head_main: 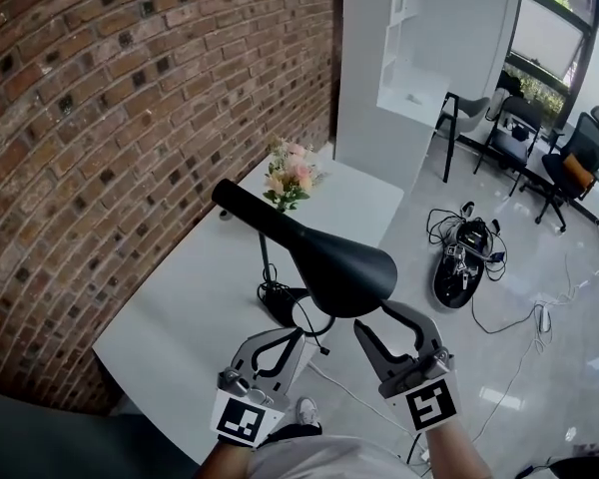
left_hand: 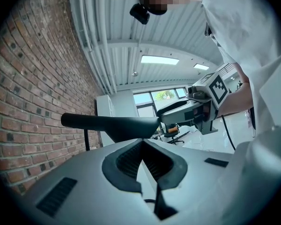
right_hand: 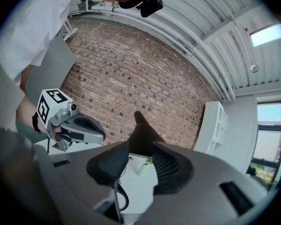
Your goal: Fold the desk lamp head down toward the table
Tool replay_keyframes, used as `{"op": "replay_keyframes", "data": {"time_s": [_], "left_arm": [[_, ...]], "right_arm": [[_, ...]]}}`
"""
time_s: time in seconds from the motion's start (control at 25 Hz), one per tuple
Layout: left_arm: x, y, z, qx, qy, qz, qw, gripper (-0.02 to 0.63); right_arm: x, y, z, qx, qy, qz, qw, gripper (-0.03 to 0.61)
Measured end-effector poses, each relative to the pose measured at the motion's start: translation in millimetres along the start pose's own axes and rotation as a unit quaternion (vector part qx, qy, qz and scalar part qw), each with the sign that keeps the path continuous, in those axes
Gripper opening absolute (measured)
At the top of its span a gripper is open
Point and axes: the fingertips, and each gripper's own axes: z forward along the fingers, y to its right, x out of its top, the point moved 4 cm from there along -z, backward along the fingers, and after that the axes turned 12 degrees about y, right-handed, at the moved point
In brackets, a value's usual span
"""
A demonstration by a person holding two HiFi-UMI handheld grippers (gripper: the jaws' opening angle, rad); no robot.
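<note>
Left gripper (head_main: 277,339) and right gripper (head_main: 384,322) both stand spread and empty, just below the black lamp head (head_main: 337,267) raised above the white table (head_main: 170,317). Pressing it down with the base (head_main: 283,307) unsteadied could tip the lamp off the near edge—or knock the flowers (head_main: 292,176) behind. The head hides its hinge.
</note>
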Motion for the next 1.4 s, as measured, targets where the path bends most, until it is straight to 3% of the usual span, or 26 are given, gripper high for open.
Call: {"op": "replay_keyframes", "data": {"time_s": [0.32,0.92,1.4], "left_arm": [[-13.1,-11.9,-1.9,0.003,-0.015,0.002,0.9999,0.008],[-27.9,-22.1,-5.7,-0.002,-0.016,-0.014,0.9998,0.006],[-27.7,-23.7,-6.1,-0.001,-0.009,-0.028,0.9996,0.007]], "right_arm": [[-19.0,-6.7,7.5,0.012,-0.012,0.002,1.000,0.156],[-69.2,-32.5,32.8,0.036,-0.081,0.034,0.996,0.156],[-98.3,-50.6,55.1,0.084,-0.122,0.030,0.988,0.156]]}}
